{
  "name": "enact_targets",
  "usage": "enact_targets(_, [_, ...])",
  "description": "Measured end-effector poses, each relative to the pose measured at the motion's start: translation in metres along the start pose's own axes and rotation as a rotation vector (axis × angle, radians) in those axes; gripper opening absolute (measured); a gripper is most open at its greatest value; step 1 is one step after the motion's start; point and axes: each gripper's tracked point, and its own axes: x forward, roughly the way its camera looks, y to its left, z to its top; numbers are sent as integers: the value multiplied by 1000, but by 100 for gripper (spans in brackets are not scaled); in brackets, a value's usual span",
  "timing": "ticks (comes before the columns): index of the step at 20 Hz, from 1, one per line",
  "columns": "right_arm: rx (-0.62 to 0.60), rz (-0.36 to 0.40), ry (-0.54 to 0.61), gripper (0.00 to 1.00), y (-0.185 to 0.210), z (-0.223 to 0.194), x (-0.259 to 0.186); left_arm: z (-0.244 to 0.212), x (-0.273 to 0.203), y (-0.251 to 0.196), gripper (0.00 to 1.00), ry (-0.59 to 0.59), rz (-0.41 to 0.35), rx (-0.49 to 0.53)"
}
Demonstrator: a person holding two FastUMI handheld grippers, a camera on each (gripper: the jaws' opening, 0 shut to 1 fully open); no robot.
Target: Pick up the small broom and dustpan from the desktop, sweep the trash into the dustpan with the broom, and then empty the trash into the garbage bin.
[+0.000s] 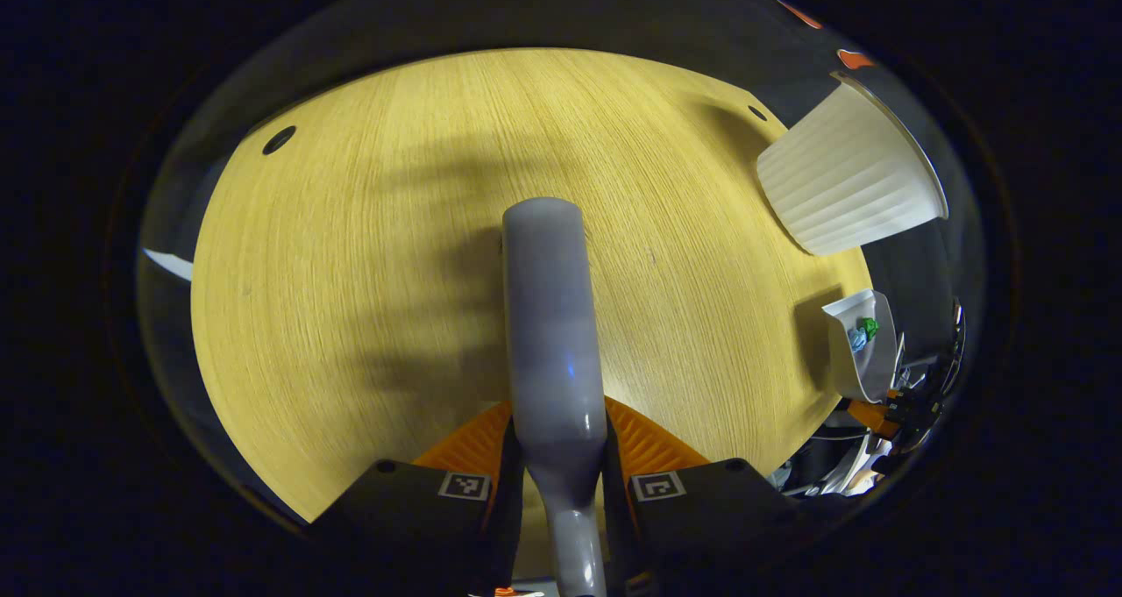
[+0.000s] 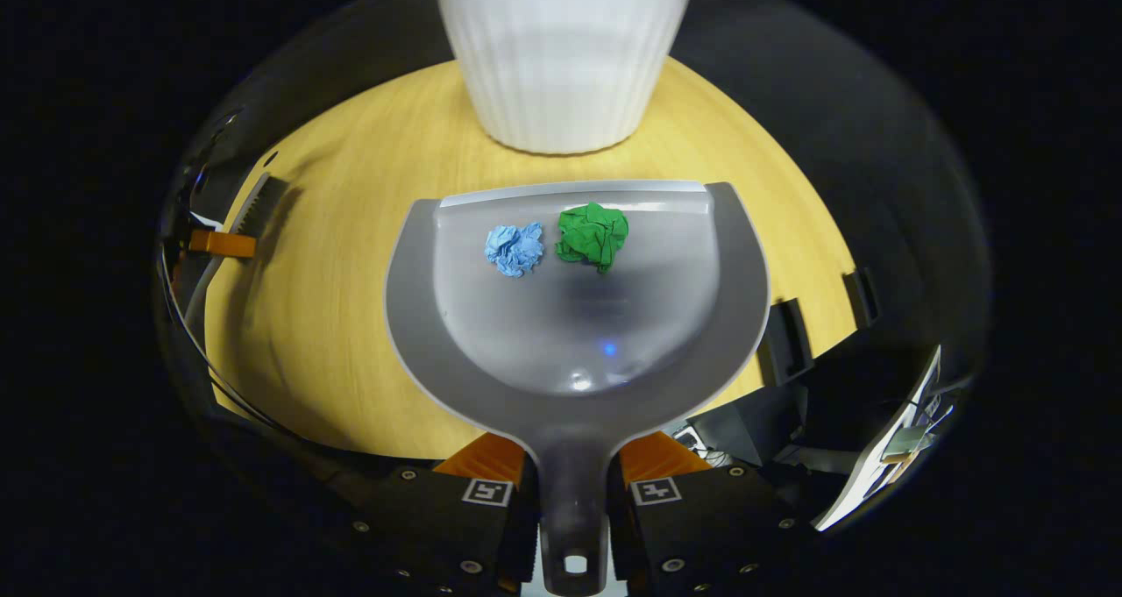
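The right hand-held gripper [image 2: 571,501] clamps the dustpan [image 2: 578,316] – blue paper [image 2: 514,249] and green paper [image 2: 593,234] inside – before the bin [image 2: 561,62], while the left hand-held gripper [image 1: 561,492] clamps the broom [image 1: 552,334] above the table [image 1: 351,273].

The pale yellow wood-grain tabletop [image 1: 368,255] has two small dark round holes near its far edge. A white ribbed plastic garbage bin [image 2: 561,62] stands upright on it, at the far side in the right gripper view.
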Motion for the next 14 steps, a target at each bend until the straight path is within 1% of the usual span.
enact_targets(1, [5,-12,-9,43,0,2,-4,5,-7,-6,45,-9,5,-19])
enact_targets(2, [9,-23,-20,34,0,5,-7,8,-13,-10,45,-19,8,-37])
enact_targets(3, [11,-35,-31,43,0,8,-10,4,-25,-2,45,-27,13,-50])
enact_targets(5, [15,-57,-56,43,1,12,-20,-11,-22,-4,45,-42,37,-67])
enact_targets(6, [17,-67,-69,34,2,16,-26,-16,-13,-4,45,-44,47,-74])
enact_targets(8, [23,-84,-94,35,4,12,-32,-12,-13,-10,45,-41,53,-85])
enact_targets(10, [26,-92,-106,35,3,9,-24,-11,-8,-13,45,-37,58,-92])
enact_targets(11, [23,-106,-114,43,0,8,-20,-10,-6,-14,45,-34,61,-93])
enact_targets(12, [22,-123,-123,35,0,10,-22,-10,-4,-17,45,-30,64,-93])
enact_targets(13, [24,-138,-133,35,3,11,-24,-9,-2,-20,45,-27,69,-91])
enact_targets(14, [30,-150,-146,43,5,11,-25,-7,1,-22,45,-23,72,-88])
